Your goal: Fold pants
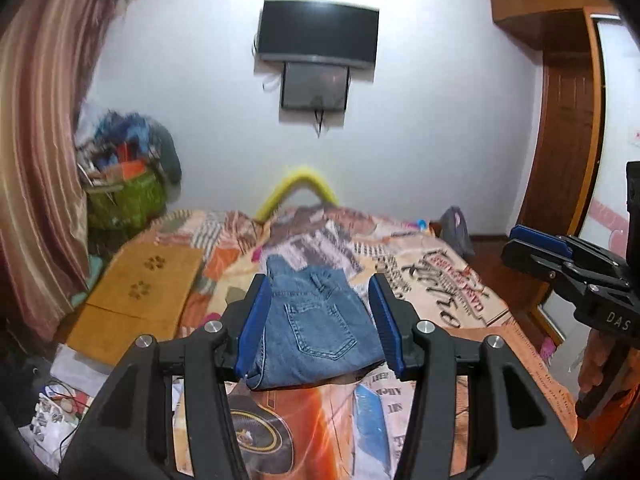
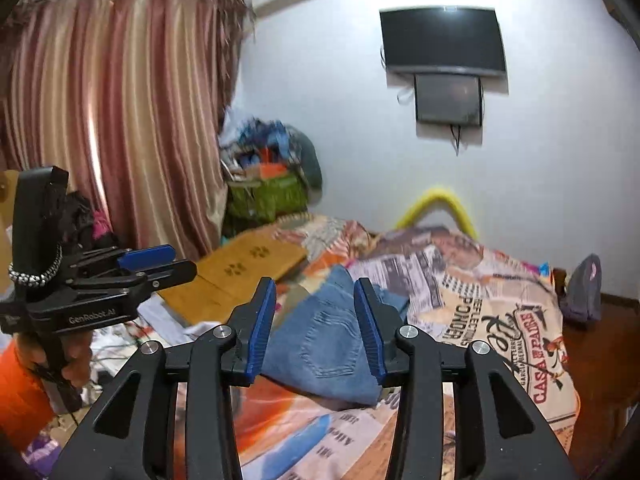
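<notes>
A pair of blue jeans (image 1: 320, 340) lies folded into a compact bundle on the patterned bedspread (image 1: 440, 280), back pocket up. My left gripper (image 1: 319, 280) hovers above and in front of it, jaws open, with nothing between the blue pads. In the right wrist view the same jeans (image 2: 320, 352) lie beyond my right gripper (image 2: 315, 282), which is also open and holds nothing. Each gripper shows in the other's view: the right gripper (image 1: 520, 240) at the right edge, the left gripper (image 2: 176, 260) at the left, held by a hand (image 2: 76, 356).
A wooden board (image 1: 148, 280) with paw prints lies on the bed's left side. A green basket (image 1: 124, 200) piled with clutter stands by the striped curtain (image 1: 36, 140). A yellow tube (image 1: 296, 188) and grey bag (image 1: 456, 228) sit at the far end. A TV (image 1: 318, 34) hangs on the wall.
</notes>
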The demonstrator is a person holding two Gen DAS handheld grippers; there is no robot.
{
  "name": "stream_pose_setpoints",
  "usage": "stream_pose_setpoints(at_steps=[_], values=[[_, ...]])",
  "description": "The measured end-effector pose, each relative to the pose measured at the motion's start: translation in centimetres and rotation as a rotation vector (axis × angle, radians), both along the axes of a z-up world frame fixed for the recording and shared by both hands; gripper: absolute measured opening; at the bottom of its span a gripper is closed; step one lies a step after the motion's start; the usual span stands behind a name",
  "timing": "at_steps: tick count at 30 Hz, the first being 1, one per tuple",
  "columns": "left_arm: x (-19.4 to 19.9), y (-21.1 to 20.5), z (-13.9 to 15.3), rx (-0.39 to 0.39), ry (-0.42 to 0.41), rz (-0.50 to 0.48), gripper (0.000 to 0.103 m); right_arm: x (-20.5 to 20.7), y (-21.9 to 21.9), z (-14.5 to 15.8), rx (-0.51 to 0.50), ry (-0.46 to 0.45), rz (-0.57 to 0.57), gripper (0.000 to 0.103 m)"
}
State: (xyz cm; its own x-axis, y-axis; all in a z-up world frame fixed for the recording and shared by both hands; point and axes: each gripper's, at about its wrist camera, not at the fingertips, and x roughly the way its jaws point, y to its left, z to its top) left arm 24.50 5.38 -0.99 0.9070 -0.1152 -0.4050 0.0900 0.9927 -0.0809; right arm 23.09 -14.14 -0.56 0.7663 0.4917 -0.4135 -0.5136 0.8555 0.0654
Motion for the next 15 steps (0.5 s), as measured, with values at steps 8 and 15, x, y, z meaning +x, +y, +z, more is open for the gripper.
stream_pose_setpoints(at_steps=[8,15], values=[[-8.8,-0.8,2.8,0.0,-0.112,0.022,0.05,-7.5,-1.2,2.3,0.074,-0.099,0.002,0.044],[-14.0,-2.5,3.0,0.033,-0.196,0.024,0.073,-10.9,-1.8,2.6,0.118,-0.166,-0.027,0.071]])
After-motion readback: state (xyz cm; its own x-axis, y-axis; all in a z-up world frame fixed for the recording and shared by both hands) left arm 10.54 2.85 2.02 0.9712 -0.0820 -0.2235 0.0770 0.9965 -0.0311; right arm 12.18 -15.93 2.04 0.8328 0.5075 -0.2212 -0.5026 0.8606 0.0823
